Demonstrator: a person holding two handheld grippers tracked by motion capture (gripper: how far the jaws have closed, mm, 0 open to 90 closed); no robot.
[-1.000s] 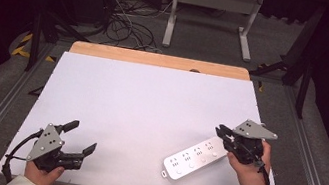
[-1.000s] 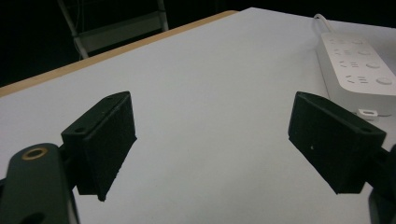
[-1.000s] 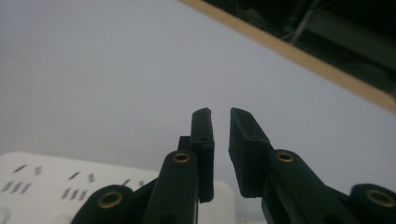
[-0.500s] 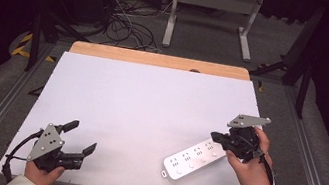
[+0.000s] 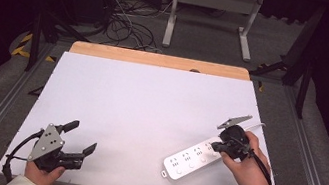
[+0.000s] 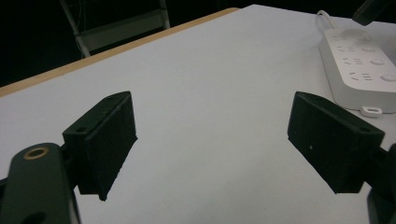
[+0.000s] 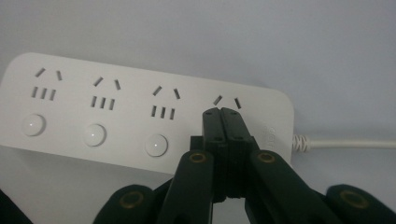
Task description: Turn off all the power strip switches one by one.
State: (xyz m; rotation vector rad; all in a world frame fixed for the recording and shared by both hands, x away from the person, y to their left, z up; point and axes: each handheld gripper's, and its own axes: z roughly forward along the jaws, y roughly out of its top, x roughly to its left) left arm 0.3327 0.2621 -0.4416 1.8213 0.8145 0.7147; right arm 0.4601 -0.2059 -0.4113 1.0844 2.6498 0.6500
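A white power strip lies at an angle on the white table near its front right. It has several sockets, each with a round button below it. My right gripper is shut with nothing between the jaws. Its joined tips sit over the strip's cord end, below the last socket, and hide what is under them. I cannot tell whether they touch the strip. At the front left my left gripper stands wide open above bare table. In its own view the strip lies off to the right of its gripper.
The strip's white cord runs off to the right towards the table's edge. The white tabletop ends in a wooden strip at the far side. Beyond it are a metal stand and cables on the floor.
My right gripper has moved a little left and down onto the strip's cord end, and its jaws have come together. The left gripper has stayed in place.
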